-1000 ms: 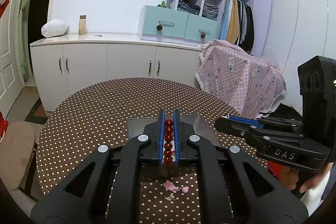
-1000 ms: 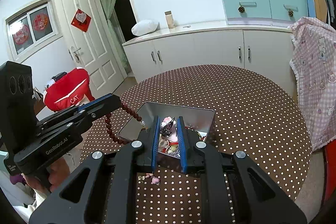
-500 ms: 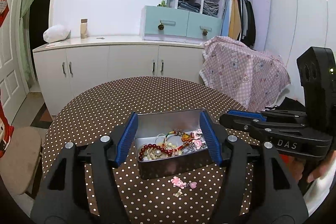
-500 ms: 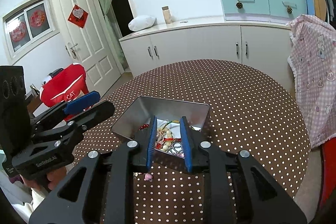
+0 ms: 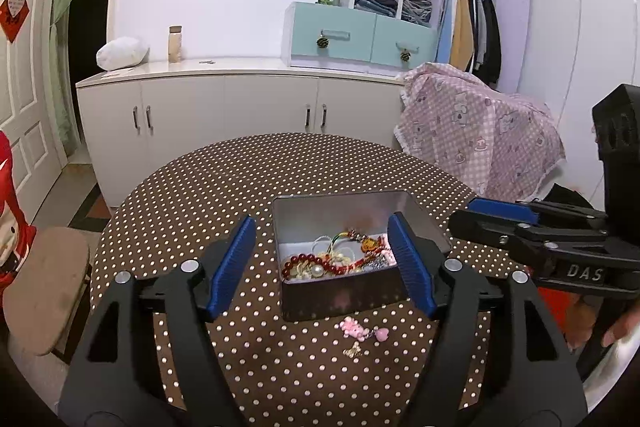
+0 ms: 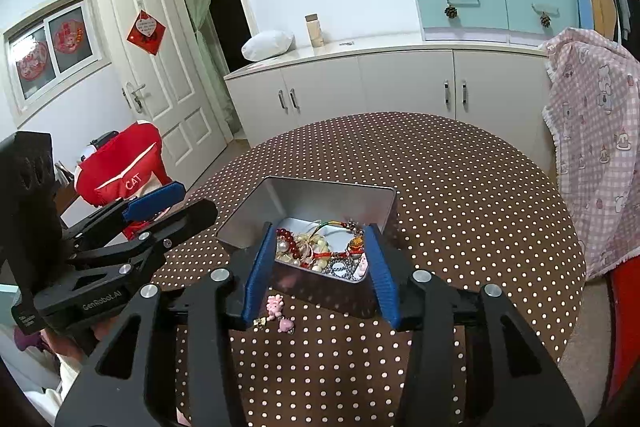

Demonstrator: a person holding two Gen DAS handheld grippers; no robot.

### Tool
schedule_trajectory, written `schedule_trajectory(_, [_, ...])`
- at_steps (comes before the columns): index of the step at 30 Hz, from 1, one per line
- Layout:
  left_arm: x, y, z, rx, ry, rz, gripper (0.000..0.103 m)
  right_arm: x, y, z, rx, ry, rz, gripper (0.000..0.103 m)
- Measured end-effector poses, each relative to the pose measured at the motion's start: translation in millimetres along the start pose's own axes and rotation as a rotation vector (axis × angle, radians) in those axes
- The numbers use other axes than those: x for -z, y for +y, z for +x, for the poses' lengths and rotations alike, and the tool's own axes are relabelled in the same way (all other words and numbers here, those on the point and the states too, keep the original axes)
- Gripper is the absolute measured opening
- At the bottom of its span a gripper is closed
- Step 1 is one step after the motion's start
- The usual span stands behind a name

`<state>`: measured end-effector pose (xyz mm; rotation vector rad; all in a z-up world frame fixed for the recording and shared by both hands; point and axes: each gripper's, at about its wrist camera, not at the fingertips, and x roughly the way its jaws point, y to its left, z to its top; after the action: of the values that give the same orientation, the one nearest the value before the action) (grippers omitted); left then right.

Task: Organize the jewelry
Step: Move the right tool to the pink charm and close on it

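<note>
Centrally, an open rectangular silver metal tin (image 5: 344, 291) sits on a round table with a brown white-dotted cloth (image 5: 240, 195). Inside lies tangled jewelry: a dark red bead bracelet (image 5: 304, 263), pearls and coloured cords. Just in front of the tin, on the cloth, rest small pink charm earrings (image 5: 354, 327). The left gripper (image 5: 322, 265) and right gripper (image 6: 318, 269) both hover over the tin's near side, blue-padded jaws opening, grasping nothing.
</note>
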<state>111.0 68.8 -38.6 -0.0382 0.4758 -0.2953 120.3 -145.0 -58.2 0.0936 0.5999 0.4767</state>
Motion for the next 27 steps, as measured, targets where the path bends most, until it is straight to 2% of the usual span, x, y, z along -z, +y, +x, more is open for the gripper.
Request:
schedule_trajectory(9, [18,9,-5,-0.036,0.027,-0.019,0.075,16,5,2,0.016,0.027,-0.005,0.054])
schedule_trajectory(20, [43,24,-4,-0.095,0.098,-0.051,0.079,46,20,30,0.025,0.128,-0.056,0.054])
schedule_trajectory(22, [47,28,-4,-0.098,0.112,-0.060,0.079,50,23,36,0.018,0.146,-0.066,0.050])
schedule_trajectory(24, [51,30,-4,-0.096,0.119,-0.065,0.079,52,26,41,0.008,0.164,-0.080,0.042])
schedule_trajectory(27, [55,31,-5,-0.091,0.125,-0.070,0.081,55,31,48,0.005,0.184,-0.099,0.040])
